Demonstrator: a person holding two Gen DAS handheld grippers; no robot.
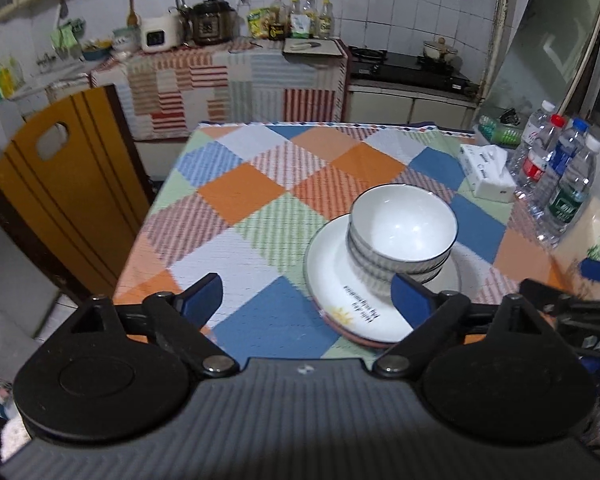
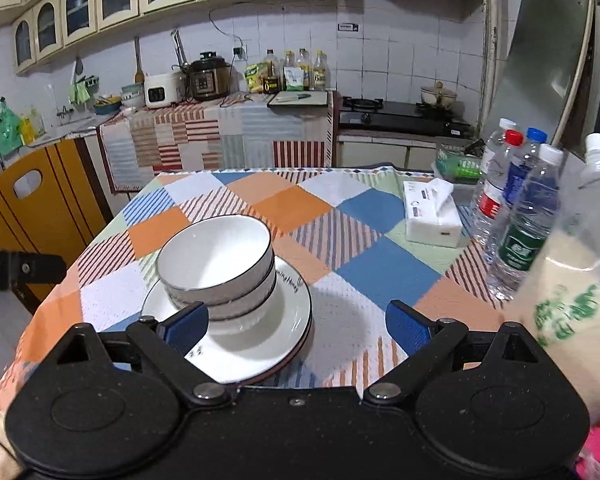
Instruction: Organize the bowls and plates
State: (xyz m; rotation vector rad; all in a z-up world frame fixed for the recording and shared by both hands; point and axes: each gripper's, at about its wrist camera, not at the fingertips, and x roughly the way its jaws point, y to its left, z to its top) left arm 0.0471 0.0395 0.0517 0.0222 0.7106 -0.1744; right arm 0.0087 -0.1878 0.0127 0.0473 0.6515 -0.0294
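Stacked white bowls (image 1: pixel 402 232) with dark rims stand on stacked white plates (image 1: pixel 332 276) on the checked tablecloth (image 1: pixel 260 200). The bowls (image 2: pixel 220 264) and plates (image 2: pixel 288 320) also show in the right wrist view. My left gripper (image 1: pixel 308 296) is open and empty, hovering just left of the stack, its right finger in front of the plates. My right gripper (image 2: pixel 296 328) is open and empty, just right of the stack, its left finger in front of the plates. Part of the right gripper (image 1: pixel 596 272) shows at the right edge of the left view.
Water bottles (image 2: pixel 520 208), a tissue pack (image 2: pixel 432 212) and a plastic bag (image 2: pixel 572 280) stand at the table's right side. A yellow chair back (image 1: pixel 60 184) is at the left. Kitchen counter and stove lie behind.
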